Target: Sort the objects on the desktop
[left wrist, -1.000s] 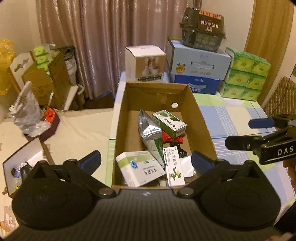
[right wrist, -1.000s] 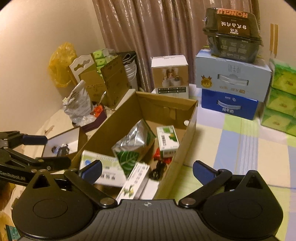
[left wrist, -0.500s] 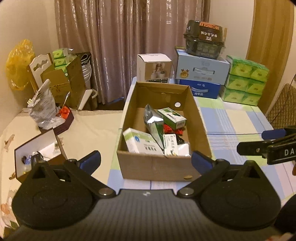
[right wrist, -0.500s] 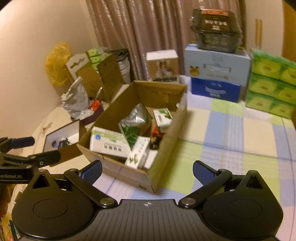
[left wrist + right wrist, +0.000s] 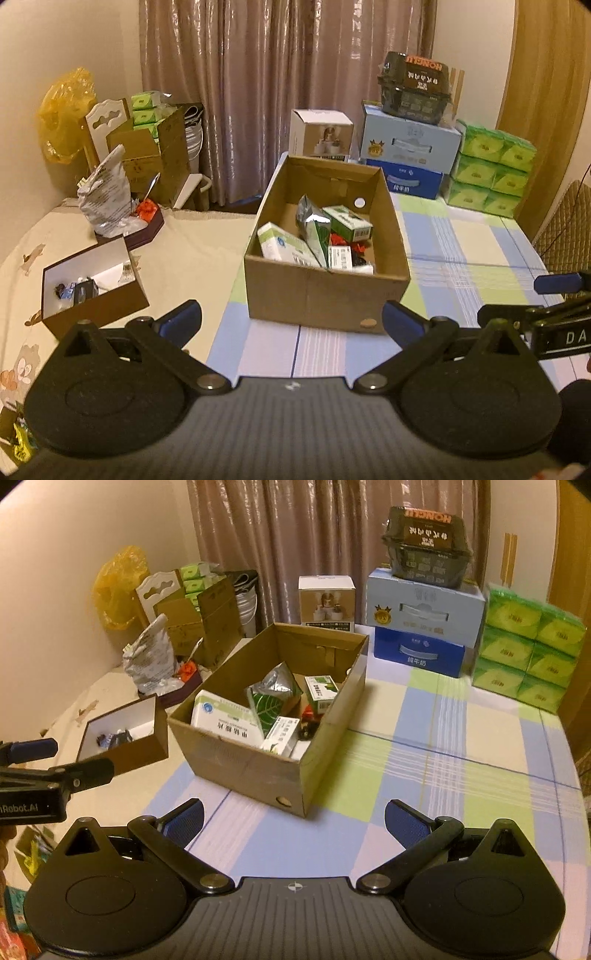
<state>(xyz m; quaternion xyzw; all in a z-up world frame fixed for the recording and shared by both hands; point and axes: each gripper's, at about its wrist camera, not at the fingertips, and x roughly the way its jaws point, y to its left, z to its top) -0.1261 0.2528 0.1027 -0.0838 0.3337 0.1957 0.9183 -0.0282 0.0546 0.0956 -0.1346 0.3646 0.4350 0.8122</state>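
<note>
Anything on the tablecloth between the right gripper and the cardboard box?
Nothing: in the right wrist view only bare checked tablecloth lies between the open right gripper and the cardboard box.

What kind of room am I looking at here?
Most likely a room in a home, used partly for storage. A checked tablecloth covers the table, long curtains hang behind it, and stacked tissue packs and milk cartons sit along the back.

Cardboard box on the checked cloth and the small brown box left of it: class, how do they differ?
The cardboard box is larger, plain tan and crowded with packets; the small brown box is darker, white-lined and holds only a few small items. The first sits on checked cloth, the second on cream cloth. Both are open-topped.
</note>
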